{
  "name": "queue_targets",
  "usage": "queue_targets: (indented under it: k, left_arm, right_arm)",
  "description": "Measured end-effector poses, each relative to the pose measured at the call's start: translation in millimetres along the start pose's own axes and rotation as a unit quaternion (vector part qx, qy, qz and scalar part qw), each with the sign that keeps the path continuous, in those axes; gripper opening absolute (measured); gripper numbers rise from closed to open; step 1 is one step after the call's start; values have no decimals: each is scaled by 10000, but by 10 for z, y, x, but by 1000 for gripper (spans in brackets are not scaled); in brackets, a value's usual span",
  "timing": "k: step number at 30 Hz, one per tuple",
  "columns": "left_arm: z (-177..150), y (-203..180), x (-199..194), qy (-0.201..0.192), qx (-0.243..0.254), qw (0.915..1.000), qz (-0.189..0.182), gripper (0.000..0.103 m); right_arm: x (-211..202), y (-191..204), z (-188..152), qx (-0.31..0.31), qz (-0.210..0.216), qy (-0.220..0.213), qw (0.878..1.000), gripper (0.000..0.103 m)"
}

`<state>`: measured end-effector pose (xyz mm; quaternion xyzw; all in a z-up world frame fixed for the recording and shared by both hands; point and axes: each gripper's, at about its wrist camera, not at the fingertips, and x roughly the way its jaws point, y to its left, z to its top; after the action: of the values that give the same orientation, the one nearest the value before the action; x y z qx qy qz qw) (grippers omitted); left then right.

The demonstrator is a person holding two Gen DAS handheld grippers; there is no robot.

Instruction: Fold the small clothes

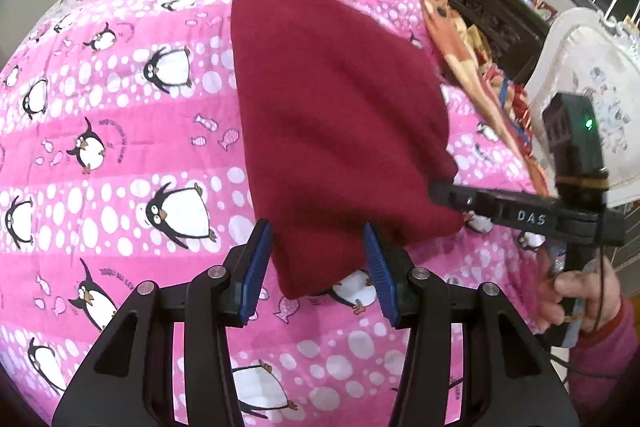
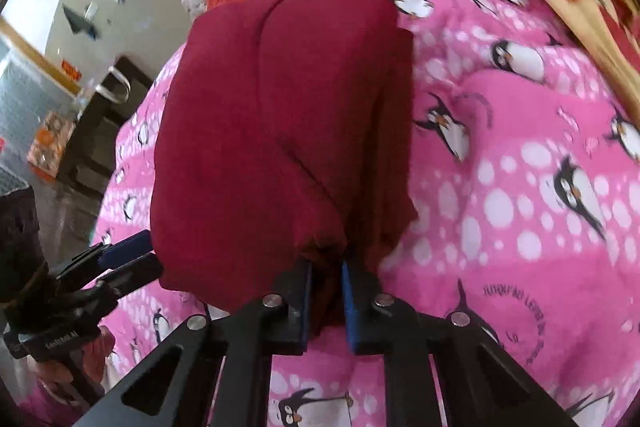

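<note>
The soft, limp dark-red garment (image 2: 280,131) lies on the bed's pink quilt (image 2: 520,187) ahead of both claws, right claw (image 2: 326,303) clamped on its near edge, left claw (image 1: 316,267) apart around its corner; best held by edges.

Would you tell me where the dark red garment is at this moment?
The dark red garment lies on the pink penguin quilt, mid-frame in both wrist views, its near edge between the left gripper fingers and pinched by the right gripper.
</note>
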<state>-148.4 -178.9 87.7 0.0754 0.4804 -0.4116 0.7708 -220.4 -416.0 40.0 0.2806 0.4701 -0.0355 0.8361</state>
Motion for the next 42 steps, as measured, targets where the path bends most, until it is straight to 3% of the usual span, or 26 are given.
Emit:
queue_targets:
  k: [6, 9, 10, 11, 13, 19, 22, 26, 29, 33, 35, 36, 39, 42]
  left_arm:
    - [122, 2, -66, -257, -118, 9996, 1, 47]
    - [177, -18, -9, -282, -125, 9995, 67, 47]
    - [201, -26, 17, -298, -123, 9994, 100, 47]
    - [224, -33, 40, -312, -127, 9994, 121, 47]
    - [256, -42, 91, -335, -135, 9992, 186, 47]
    - [323, -65, 195, -421, -31, 9983, 402, 49]
    - [357, -28, 229, -471, -84, 9983, 336, 63]
    - [418, 72, 294, -493, -122, 9985, 198, 71]
    - [492, 268, 386, -415, -434, 9982, -59, 71]
    - [562, 521, 586, -186, -957, 9940, -500, 77]
    - [589, 580, 689, -117, -1103, 9910, -745, 78]
    - [598, 584, 714, -104, -1136, 9901, -813, 78]
    - [609, 537, 802, -3, -1157, 9870, -1116, 76]
    - [600, 459, 737, -110, -992, 9896, -1036, 67]
  right_arm:
    - [-186, 82, 56, 76, 227, -85, 9997, 13]
    - [-351, 158, 90, 89, 155, -343, 9993, 16]
    - [-390, 187, 88, 79, 126, -396, 9991, 23]
    - [-409, 218, 124, 76, 48, -499, 9987, 41]
    - [-417, 267, 171, 65, -58, -688, 9976, 59]
    - [-249, 246, 346, 171, -302, -685, 9970, 59]
    - [-92, 168, 405, 263, -428, -643, 9967, 59]
    - [100, 7, 453, 235, -272, -613, 9975, 74]
    - [178, -85, 482, 106, -258, -652, 9975, 89]
    - [274, -300, 494, 442, 427, -648, 9960, 91]
    - [267, -268, 501, 317, 396, -696, 9963, 89]
    - [257, -232, 500, 209, 390, -720, 9964, 86]
    - [205, -120, 497, 3, 462, -721, 9963, 61]
    - [107, 10, 494, -170, 267, -709, 9970, 51]
